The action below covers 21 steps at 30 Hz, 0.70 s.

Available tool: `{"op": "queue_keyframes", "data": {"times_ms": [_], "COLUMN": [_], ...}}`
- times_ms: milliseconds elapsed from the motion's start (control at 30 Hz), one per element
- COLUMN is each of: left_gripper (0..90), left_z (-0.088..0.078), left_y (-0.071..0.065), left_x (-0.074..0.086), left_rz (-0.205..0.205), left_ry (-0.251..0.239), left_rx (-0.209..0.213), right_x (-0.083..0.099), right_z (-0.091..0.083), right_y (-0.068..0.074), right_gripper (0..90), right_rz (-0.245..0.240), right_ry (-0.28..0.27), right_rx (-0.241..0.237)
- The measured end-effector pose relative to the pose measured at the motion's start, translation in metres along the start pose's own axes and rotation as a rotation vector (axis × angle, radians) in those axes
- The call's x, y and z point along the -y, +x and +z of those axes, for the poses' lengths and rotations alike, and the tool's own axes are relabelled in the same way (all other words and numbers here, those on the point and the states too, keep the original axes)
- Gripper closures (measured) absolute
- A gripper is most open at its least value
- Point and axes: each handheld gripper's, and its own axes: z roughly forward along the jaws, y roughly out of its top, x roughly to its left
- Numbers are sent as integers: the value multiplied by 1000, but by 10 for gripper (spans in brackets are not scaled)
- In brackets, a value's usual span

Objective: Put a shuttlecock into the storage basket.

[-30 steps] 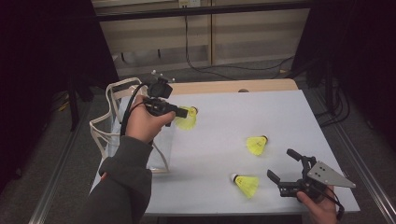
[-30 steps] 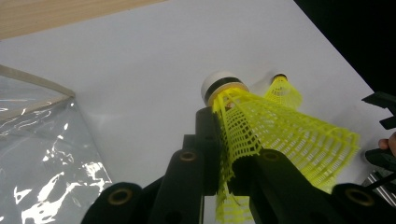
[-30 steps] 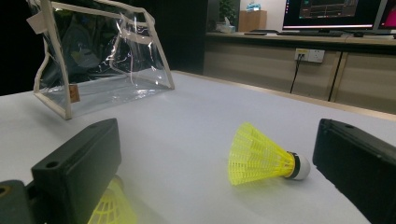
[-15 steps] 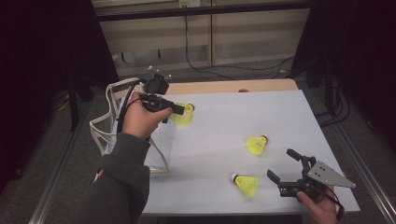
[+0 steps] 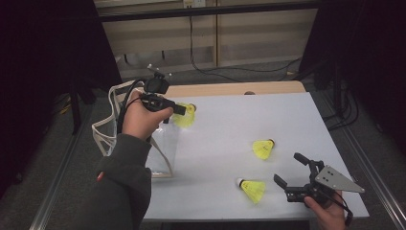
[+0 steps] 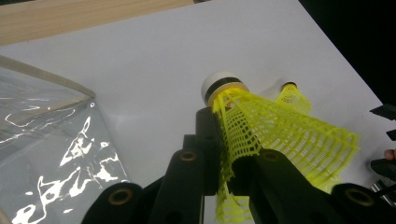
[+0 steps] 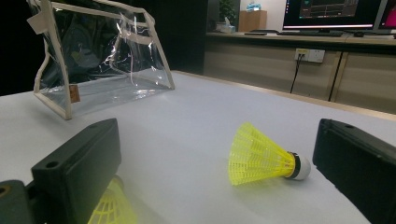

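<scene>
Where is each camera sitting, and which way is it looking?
High view: above the person's side, looking forward and down on the white table; left hand and right gripper show.
Left gripper view: rides the left gripper, looking along jaws clamped on a yellow shuttlecock.
Right gripper view: low over the table, facing the clear bag between open jaws.
Shared: high and right gripper views both show the bag and a lying shuttlecock.

The left tool (image 5: 178, 109) holds a shuttlecock (image 5: 184, 117) above the tabletop (image 5: 220, 124), just right of the bag (image 5: 160, 148). Two shuttlecocks (image 5: 263, 148) lie near the right tool (image 5: 291, 170).
</scene>
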Motion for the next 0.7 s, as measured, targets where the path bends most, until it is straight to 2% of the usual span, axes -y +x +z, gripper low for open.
{"op": "queue_keyframes", "data": {"times_ms": [700], "left_gripper": [863], "left_z": [-6], "left_y": [10], "left_x": [1], "left_rz": [-24], "left_ry": [-15], "left_rx": [-15], "right_x": [0], "right_z": [0], "right_y": [0], "right_gripper": [9], "right_rz": [1], "right_ry": [3], "right_rx": [-2]}}
